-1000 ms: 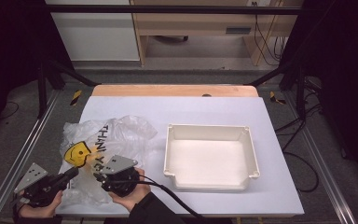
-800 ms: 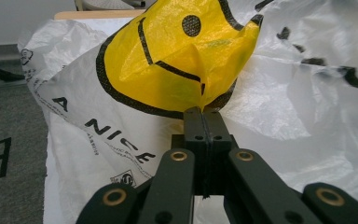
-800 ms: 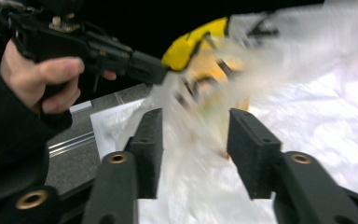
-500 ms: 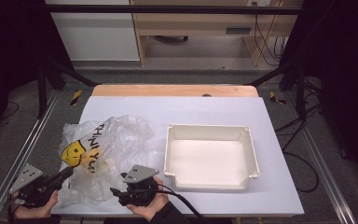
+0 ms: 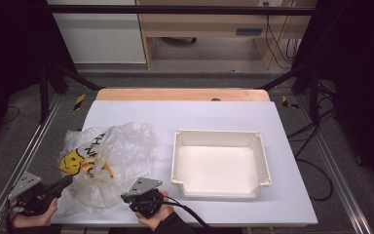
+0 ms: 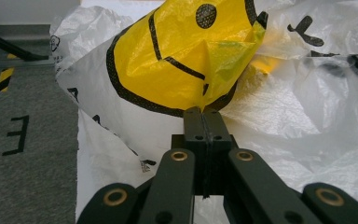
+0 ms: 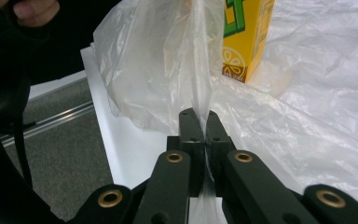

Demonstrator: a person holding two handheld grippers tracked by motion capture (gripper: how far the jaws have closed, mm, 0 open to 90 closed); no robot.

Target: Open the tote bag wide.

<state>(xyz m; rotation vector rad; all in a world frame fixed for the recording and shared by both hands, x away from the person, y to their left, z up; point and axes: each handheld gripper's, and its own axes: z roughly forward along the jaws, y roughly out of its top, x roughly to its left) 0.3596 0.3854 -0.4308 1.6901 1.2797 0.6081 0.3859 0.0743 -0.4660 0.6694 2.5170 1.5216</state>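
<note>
Plastic bag (image 5: 104, 161), clamped by left gripper (image 6: 203, 116) and right gripper (image 7: 199, 119), lies beside white tray (image 5: 219, 139).

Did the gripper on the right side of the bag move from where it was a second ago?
Yes. The right gripper has slid toward the table's near edge and a bit nearer the white tray. Its jaws have just been closing, now pinching the plastic bag.

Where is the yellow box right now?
The yellow box stands inside the plastic bag on the left of the table, past the right gripper, which pinches the bag's film.
</note>
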